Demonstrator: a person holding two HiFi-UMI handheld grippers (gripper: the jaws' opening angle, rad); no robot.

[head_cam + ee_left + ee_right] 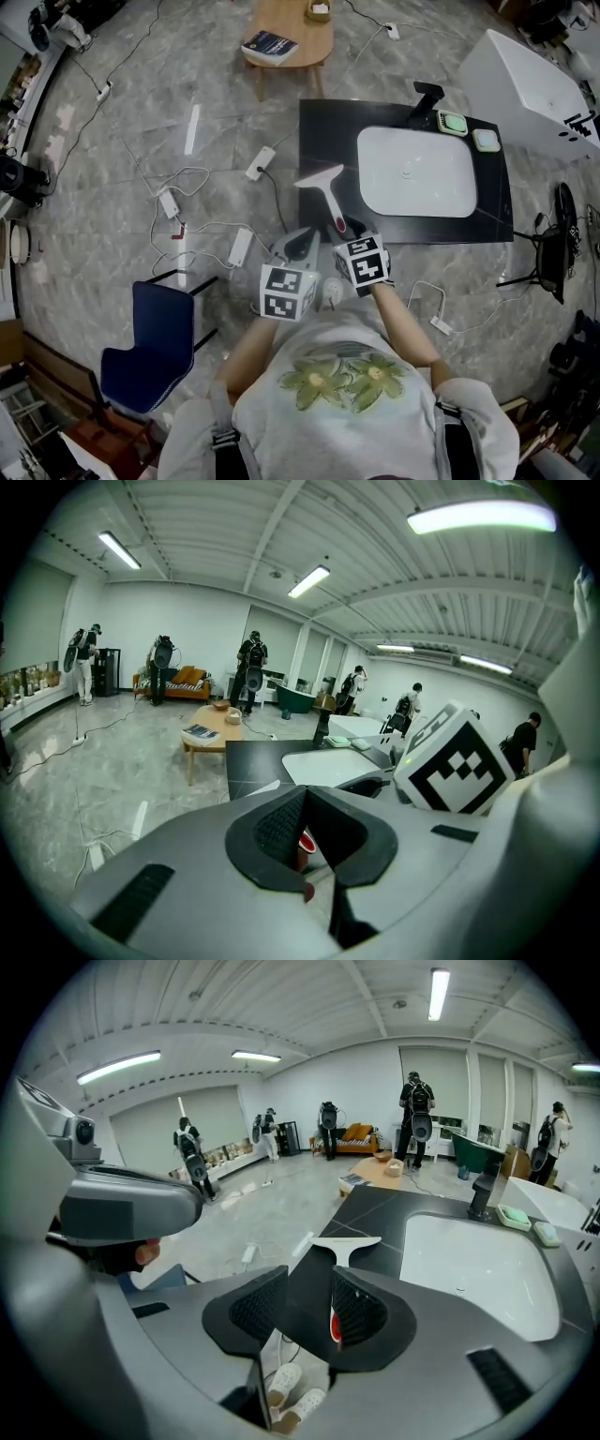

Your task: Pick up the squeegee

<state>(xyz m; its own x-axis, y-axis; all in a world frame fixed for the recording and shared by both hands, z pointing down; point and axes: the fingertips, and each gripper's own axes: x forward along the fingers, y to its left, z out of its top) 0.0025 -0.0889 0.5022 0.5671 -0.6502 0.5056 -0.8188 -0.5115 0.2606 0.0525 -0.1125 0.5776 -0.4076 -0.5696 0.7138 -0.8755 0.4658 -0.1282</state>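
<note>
Squeegee lies on the black surface, handle pointing back into the nearer right gripper, fingers spread; left gripper fingers pressed together.

The black desk carries a white sink, a squeegee lying beside the sink, and two small dishes behind.

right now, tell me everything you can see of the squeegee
The squeegee is T-shaped: a wide white blade head, a white neck, and a red and black handle, plastic by the look. It lies flat on the black counter, left of the white sink, with its blade end away from the person. Its handle end reaches between the open jaws of the right tool, close to one pad, not gripped.
</note>
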